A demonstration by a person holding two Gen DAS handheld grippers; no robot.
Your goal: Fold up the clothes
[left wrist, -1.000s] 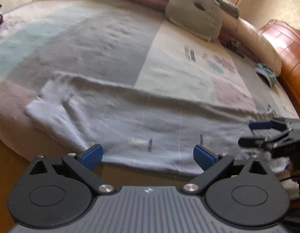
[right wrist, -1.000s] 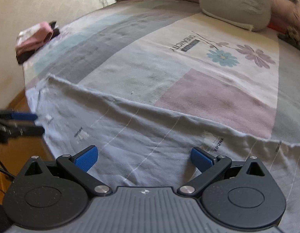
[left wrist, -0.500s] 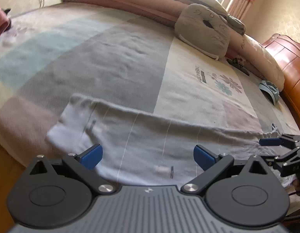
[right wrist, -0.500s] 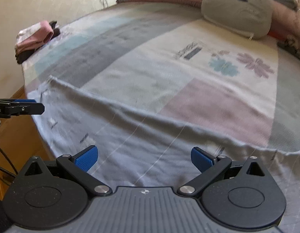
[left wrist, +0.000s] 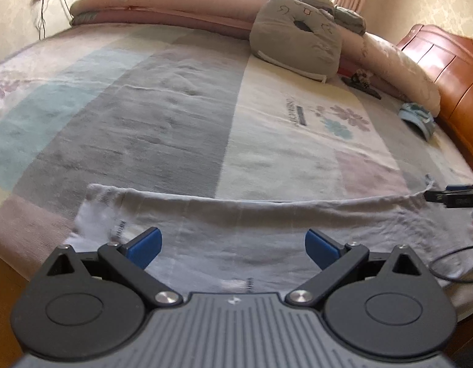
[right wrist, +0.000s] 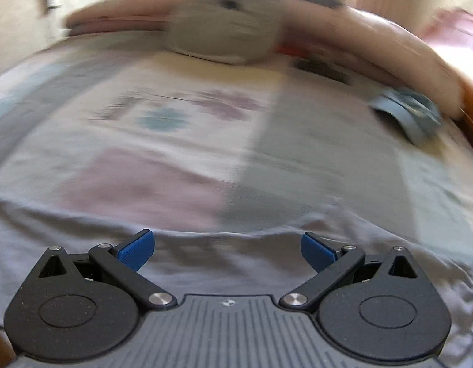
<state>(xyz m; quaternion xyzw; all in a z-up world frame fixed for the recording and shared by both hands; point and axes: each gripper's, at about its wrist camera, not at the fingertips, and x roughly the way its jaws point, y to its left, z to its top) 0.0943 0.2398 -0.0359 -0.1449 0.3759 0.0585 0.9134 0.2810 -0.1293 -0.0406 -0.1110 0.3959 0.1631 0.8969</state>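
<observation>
The pale grey cotton garment lies flat along the patchwork bed (6 o'clock edge); left claw and right claw both hover released above it.

Pale blue-grey garment with thin white lines up front, bedspread in grey, teal, pink and cream blocks with purple and teal flowers, grey cushion far back, blue gripper pads.

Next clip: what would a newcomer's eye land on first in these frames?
Probably the pale grey garment stretched flat along the near edge of the patchwork bedspread, with the open left gripper over it. Next, the grey cushion against the rolled bedding at the far side.
</observation>
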